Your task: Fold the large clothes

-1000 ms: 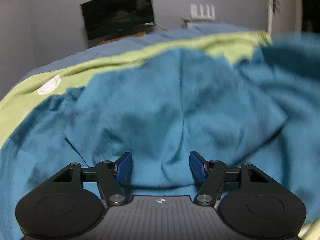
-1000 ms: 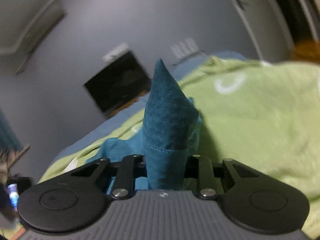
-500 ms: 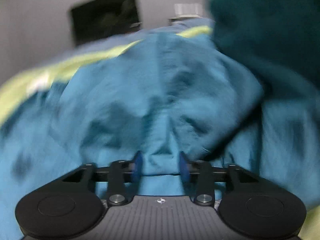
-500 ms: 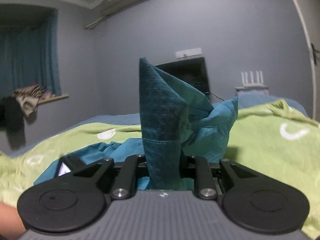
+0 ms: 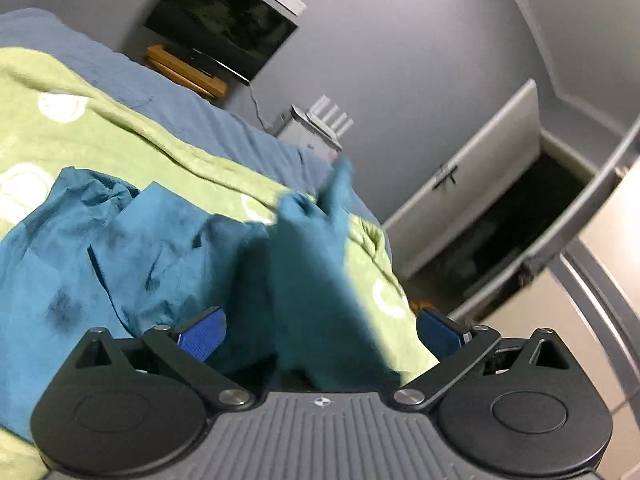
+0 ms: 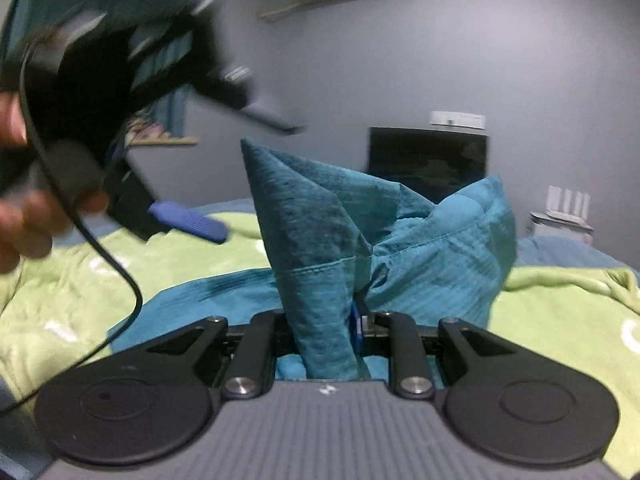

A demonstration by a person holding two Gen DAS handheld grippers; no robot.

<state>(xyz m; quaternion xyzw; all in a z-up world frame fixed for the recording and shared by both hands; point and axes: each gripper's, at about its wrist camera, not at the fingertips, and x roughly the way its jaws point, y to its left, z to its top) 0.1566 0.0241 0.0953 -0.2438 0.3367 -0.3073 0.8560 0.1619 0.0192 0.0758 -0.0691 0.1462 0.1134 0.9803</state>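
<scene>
A teal garment (image 5: 132, 248) lies crumpled on a green blanket (image 5: 120, 140) that covers the bed. My left gripper (image 5: 320, 332) is raised above it with its jaws opening wide. A blurred fold of the teal cloth (image 5: 316, 264) hangs between the blue pads (image 5: 202, 338) and neither pad touches it. My right gripper (image 6: 324, 320) is shut on a hemmed bunch of the same garment (image 6: 312, 240), which stands up in a peak from the jaws. In the right wrist view a hand (image 6: 24, 216) holds the left gripper at the upper left, one blue pad (image 6: 188, 222) showing.
A dark television (image 5: 220, 20) hangs on the grey wall above a wooden shelf (image 5: 184, 70). A white router (image 5: 328, 116) stands on a small cabinet past the bed's far end. An open door (image 5: 472, 176) and dark doorway lie to the right. Teal curtains (image 6: 176, 112) hang at the left.
My left gripper has opened wide, let go of the teal cloth, risen and rolled. My right gripper has swung level with the cloth still pinched, and the left gripper now shows in its view.
</scene>
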